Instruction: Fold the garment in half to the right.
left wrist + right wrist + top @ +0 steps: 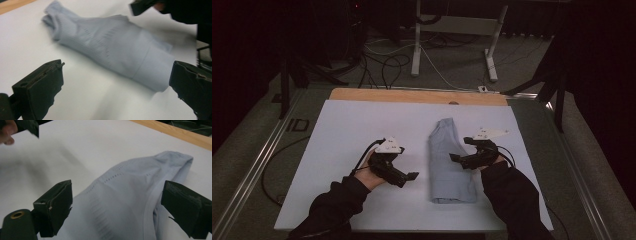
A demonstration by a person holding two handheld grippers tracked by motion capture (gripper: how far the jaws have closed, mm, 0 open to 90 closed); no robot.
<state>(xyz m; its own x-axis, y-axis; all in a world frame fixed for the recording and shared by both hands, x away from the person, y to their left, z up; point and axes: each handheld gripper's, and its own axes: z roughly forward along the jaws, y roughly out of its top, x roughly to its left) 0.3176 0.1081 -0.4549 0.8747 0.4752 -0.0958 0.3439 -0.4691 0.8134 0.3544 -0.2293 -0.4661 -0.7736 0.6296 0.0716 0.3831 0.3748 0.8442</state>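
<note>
A folded pale blue garment (450, 160) lies lengthwise on the white sheet (342, 135), right of centre. My left gripper (411, 176) hovers left of it, open, jaws pointing toward the cloth with nothing between them. In the left gripper view the garment (112, 47) lies ahead, beyond the two spread jaws. My right gripper (454, 158) is open at the garment's right side, its tips over the cloth. In the right gripper view the garment (125, 200) spreads between and below the open jaws.
The white sheet covers a table with a wooden strip (417, 95) along the far edge. Metal rails (262, 160) run along both sides. Beyond the table stand a white frame (452, 30) and loose cables (387, 65) on the floor.
</note>
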